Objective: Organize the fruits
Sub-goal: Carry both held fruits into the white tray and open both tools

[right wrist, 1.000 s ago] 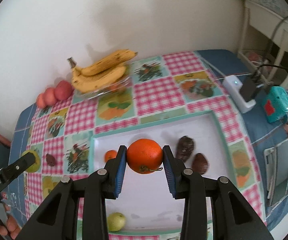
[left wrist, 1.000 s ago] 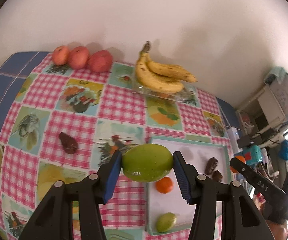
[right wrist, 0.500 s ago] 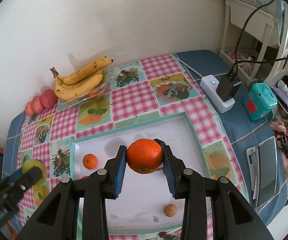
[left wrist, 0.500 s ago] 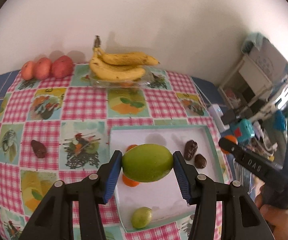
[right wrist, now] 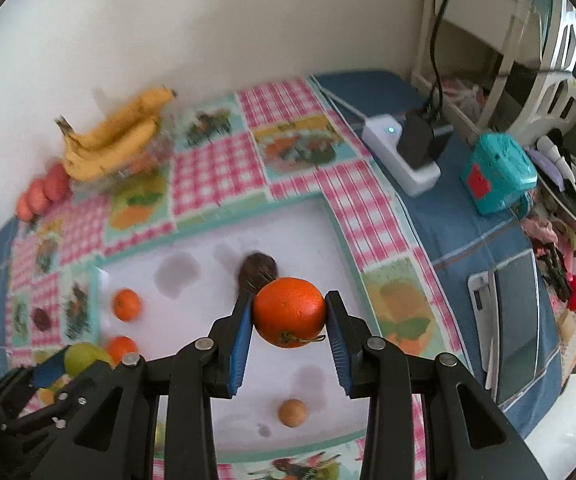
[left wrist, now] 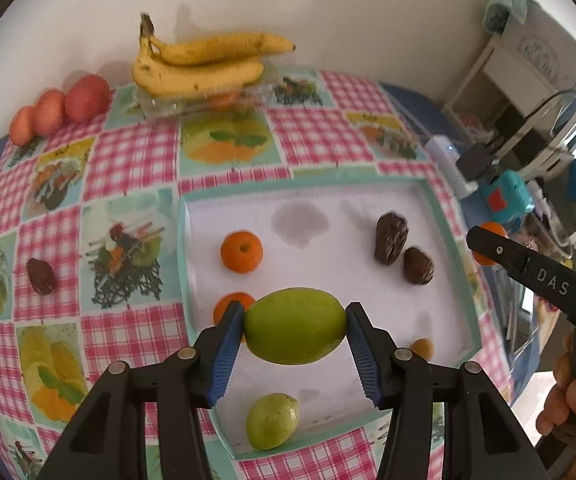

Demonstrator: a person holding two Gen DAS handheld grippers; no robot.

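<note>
L gripper (left wrist: 295, 326) clamps a green mango (left wrist: 295, 325), held above the near-left part of the white tray (left wrist: 473, 320). R gripper (right wrist: 289, 314) grips an orange (right wrist: 289, 312) over the tray's right half. On the tray: two tangerines (left wrist: 242, 251) by the left edge, two brown fruits (left wrist: 391, 237) toward the right, a small green fruit (left wrist: 272, 421) at the near edge, a small tan ball (right wrist: 292, 412) near the near-right corner. Bananas (left wrist: 204, 62) sit at the table's far edge w/ three red fruits (left wrist: 64, 110) left of them. One brown fruit (left wrist: 41, 276) lies on the cloth, left of the tray.
</note>
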